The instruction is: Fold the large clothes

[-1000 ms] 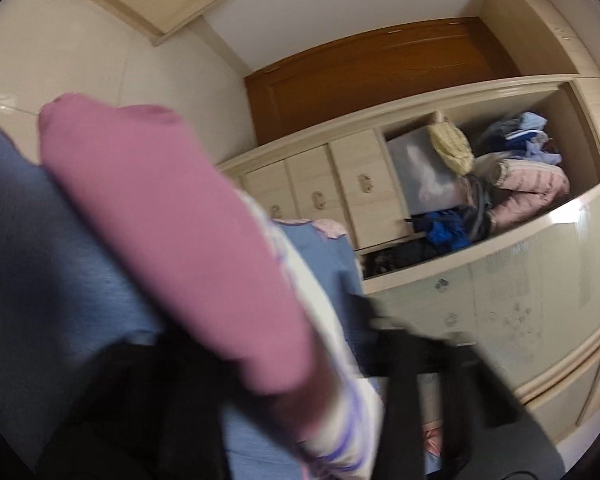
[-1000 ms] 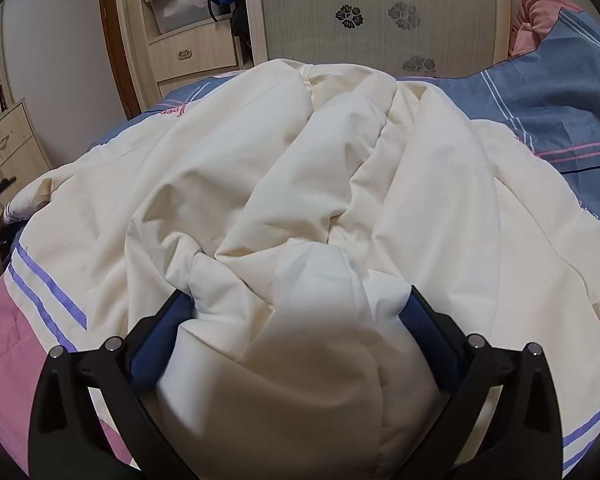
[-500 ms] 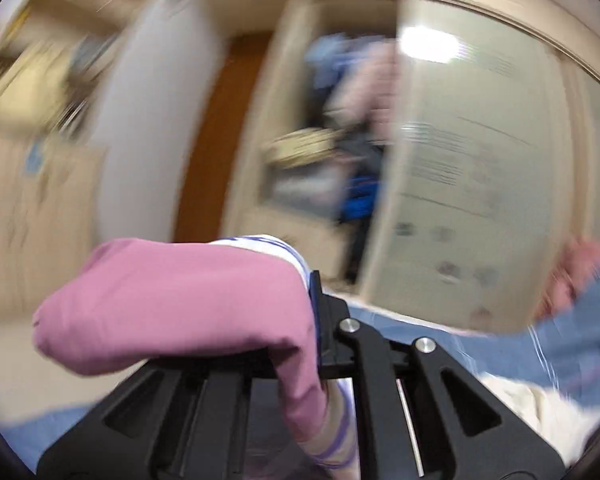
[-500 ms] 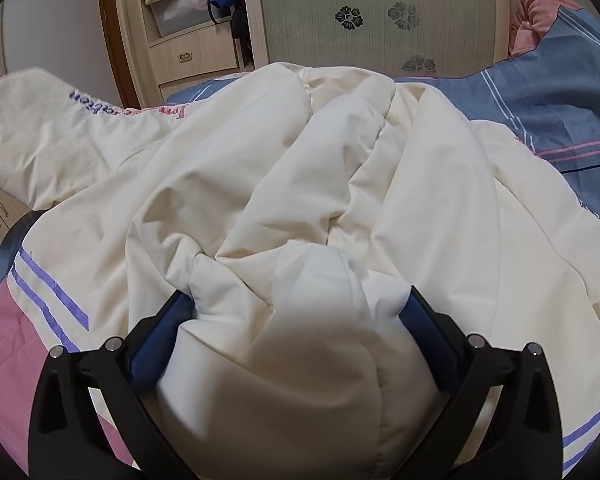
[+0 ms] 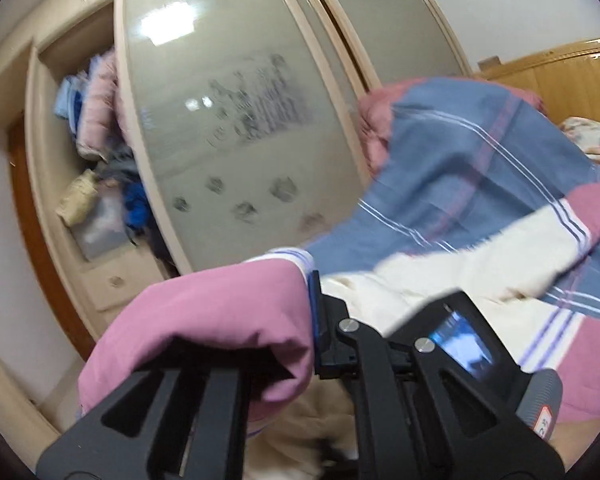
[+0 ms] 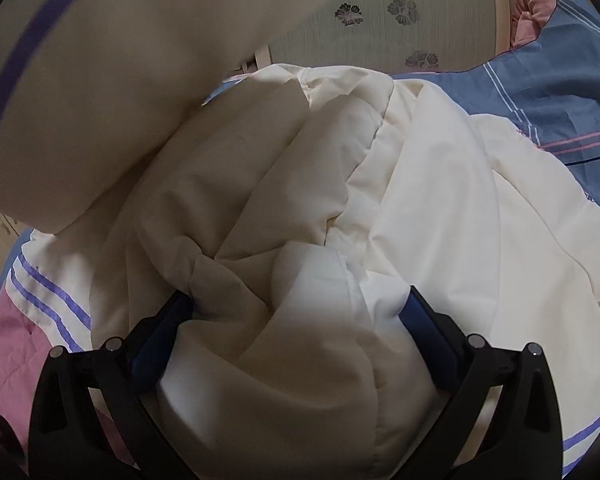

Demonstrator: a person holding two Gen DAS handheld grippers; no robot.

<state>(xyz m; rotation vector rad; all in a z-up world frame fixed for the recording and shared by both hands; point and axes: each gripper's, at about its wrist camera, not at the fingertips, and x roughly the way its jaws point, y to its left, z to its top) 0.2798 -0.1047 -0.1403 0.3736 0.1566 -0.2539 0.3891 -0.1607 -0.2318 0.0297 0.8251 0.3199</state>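
Observation:
A large cream padded jacket (image 6: 400, 184) with pink panels and purple stripes lies crumpled on the bed. My right gripper (image 6: 296, 312) is shut on a thick bunch of its cream fabric near the bottom of the right wrist view. My left gripper (image 5: 300, 300) is shut on the jacket's pink sleeve cuff (image 5: 220, 320), which drapes over the left finger. That lifted sleeve (image 6: 112, 80) hangs across the upper left of the right wrist view. The other sleeve (image 5: 520, 244) lies on the bedspread.
A blue striped bedspread (image 5: 480, 160) covers the bed. A wardrobe with frosted sliding doors (image 5: 240, 120) stands behind it, its open section stuffed with clothes (image 5: 96, 120) above drawers (image 5: 116, 280). A wooden headboard (image 5: 560, 68) is at the right.
My left gripper has swung the pink sleeve cuff up and rightward over the jacket; the sleeve now looms large in the right wrist view. The right gripper has held still.

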